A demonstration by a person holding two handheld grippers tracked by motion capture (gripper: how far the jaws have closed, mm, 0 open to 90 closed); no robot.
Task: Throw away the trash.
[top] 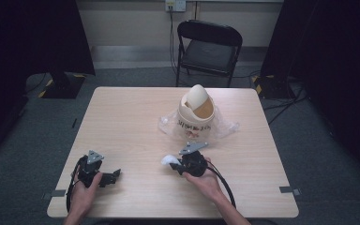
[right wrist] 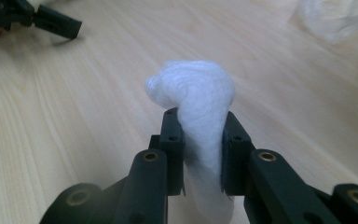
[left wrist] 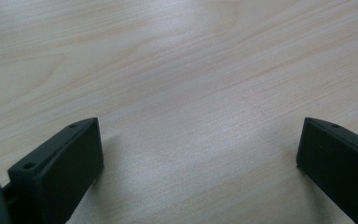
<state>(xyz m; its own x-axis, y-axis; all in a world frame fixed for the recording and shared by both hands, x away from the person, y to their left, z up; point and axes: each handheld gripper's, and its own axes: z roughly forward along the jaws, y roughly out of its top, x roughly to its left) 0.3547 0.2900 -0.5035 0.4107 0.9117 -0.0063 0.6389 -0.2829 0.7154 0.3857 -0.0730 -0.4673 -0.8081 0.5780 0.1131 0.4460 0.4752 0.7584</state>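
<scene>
- Our left gripper [top: 108,177] rests at the near left of the table [top: 122,122], jaws spread wide over bare wood with nothing between them; we judge it is parked there, out of the way of the working hand.
- Our right gripper [top: 174,165] sits near the middle of the near edge, clenched on a white cotton wad [right wrist: 200,100]. The jaws pinch the wad low down, so its fluffy top bulges above them, which probably keeps the soft stuff from slipping out.
- Beyond and slightly right stands a beige bin with a swing lid [top: 197,110] on crumpled clear plastic [top: 225,126]. The lid looks tilted open; we take it as the likely place for the wad.
</scene>
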